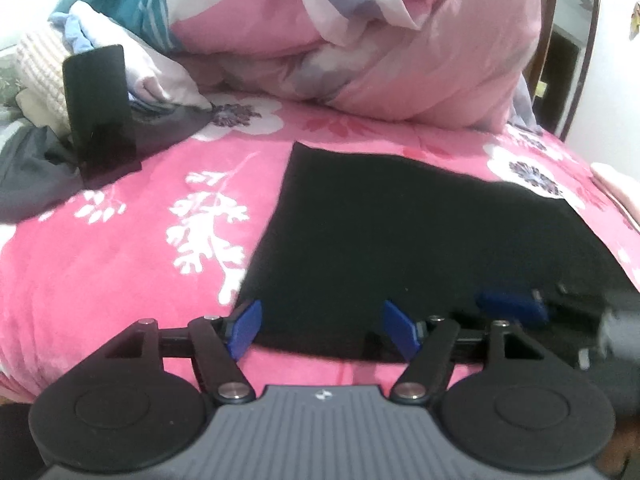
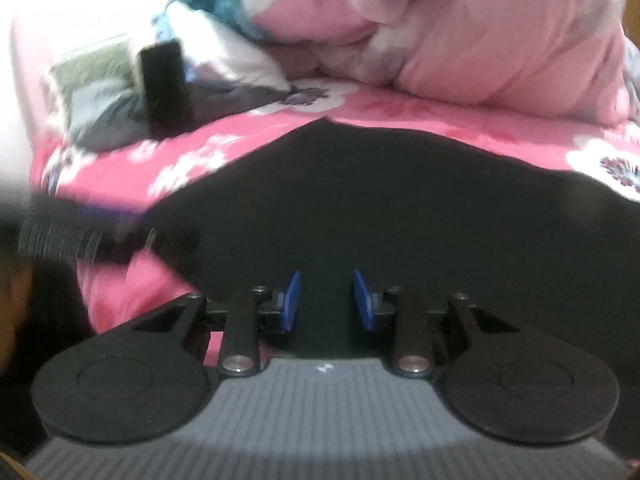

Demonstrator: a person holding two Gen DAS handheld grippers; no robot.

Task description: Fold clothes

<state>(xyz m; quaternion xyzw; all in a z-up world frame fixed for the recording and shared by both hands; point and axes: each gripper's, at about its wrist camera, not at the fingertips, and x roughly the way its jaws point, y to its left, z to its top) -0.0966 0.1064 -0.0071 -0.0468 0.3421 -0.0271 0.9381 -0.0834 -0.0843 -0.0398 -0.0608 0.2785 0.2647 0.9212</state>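
A black garment point(image 1: 400, 232) lies flat on the pink floral bed cover point(image 1: 120, 260), its near edge at the bed's front. My left gripper point(image 1: 322, 330) is open, and its blue pads point(image 1: 244, 330) straddle the garment's near left corner. A blurred blue pad of the right gripper point(image 1: 508, 306) shows low at the right, over the same near edge. In the right wrist view the black garment point(image 2: 380, 200) fills the middle. My right gripper point(image 2: 327, 302) is open with a narrower gap and black cloth lies under it. The left gripper's blurred body point(image 2: 60, 236) is at the left.
A bunched pink duvet point(image 1: 440, 60) lies across the back of the bed. A black phone-like slab point(image 1: 98, 108) stands propped at the back left beside a pile of clothes point(image 1: 32, 80). A dark door frame point(image 1: 568, 40) is at the far right.
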